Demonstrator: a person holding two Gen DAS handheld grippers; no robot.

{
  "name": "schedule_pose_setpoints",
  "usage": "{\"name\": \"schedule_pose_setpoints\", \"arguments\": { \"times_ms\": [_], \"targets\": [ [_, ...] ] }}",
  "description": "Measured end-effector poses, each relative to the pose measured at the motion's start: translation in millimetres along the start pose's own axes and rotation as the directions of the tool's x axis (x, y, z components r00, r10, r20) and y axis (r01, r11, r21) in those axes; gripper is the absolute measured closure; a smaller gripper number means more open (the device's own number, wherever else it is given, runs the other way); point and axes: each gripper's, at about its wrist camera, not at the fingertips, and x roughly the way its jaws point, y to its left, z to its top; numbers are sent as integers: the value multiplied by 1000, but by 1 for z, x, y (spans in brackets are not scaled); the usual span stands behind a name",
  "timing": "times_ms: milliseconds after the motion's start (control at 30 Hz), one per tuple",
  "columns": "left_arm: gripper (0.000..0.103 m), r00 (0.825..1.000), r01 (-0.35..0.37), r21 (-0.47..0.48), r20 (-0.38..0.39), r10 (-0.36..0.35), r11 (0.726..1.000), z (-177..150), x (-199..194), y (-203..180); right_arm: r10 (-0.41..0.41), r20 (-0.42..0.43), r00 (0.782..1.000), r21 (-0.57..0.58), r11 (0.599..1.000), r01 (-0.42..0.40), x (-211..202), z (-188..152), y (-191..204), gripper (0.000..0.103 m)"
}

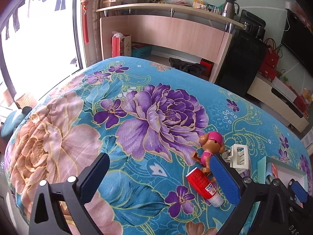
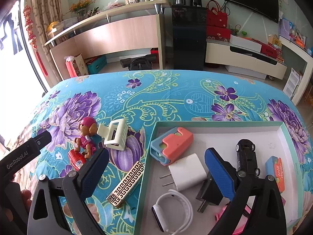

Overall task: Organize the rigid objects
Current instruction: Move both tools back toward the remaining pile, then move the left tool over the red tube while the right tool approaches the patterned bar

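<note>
My left gripper (image 1: 162, 176) stands open over the flowered blanket. A red tube (image 1: 203, 186) lies on the blanket just inside its right finger, untouched. Beside the tube are a pink-capped toy dog (image 1: 210, 146) and a white hair clip (image 1: 237, 156). My right gripper (image 2: 156, 172) is open above the left edge of a teal tray (image 2: 215, 122), with nothing held. Below it lie a gold-and-black patterned box (image 2: 127, 182) on the blanket and a white charger (image 2: 187, 172) in the tray. The toy dog (image 2: 88, 135), clip (image 2: 115, 135) and tube (image 2: 76, 159) sit to the left.
The tray also holds a pink-and-blue case (image 2: 172, 145), a black toy car (image 2: 246, 156), a black plug (image 2: 209, 193), a white wristband (image 2: 172, 207) and an orange-and-blue item (image 2: 275, 168). A desk (image 2: 117, 31) and a TV stand (image 2: 244, 58) stand beyond the bed.
</note>
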Motion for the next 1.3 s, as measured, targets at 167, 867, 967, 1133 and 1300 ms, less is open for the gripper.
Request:
{"name": "schedule_pose_setpoints", "arguments": {
  "times_ms": [167,867,967,1133,1300],
  "targets": [
    [0,999,-40,76,-14,42,996,-4,3,4,38,-25,999,-12,999,-39,6,-1,17,5],
    [0,990,44,247,-142,-9,968,-25,33,-16,33,-77,996,-30,999,-35,20,-7,34,5],
    [0,985,82,303,-168,-31,950,-31,36,-29,20,-73,997,-5,1000,-20,18,-6,24,5],
    [0,978,139,384,-200,-65,913,-41,39,-47,11,-73,997,36,999,-8,17,-5,9,5],
    [0,977,138,415,-207,-54,899,-45,44,-54,9,-75,997,54,999,-5,17,-5,3,5]
  ]
}}
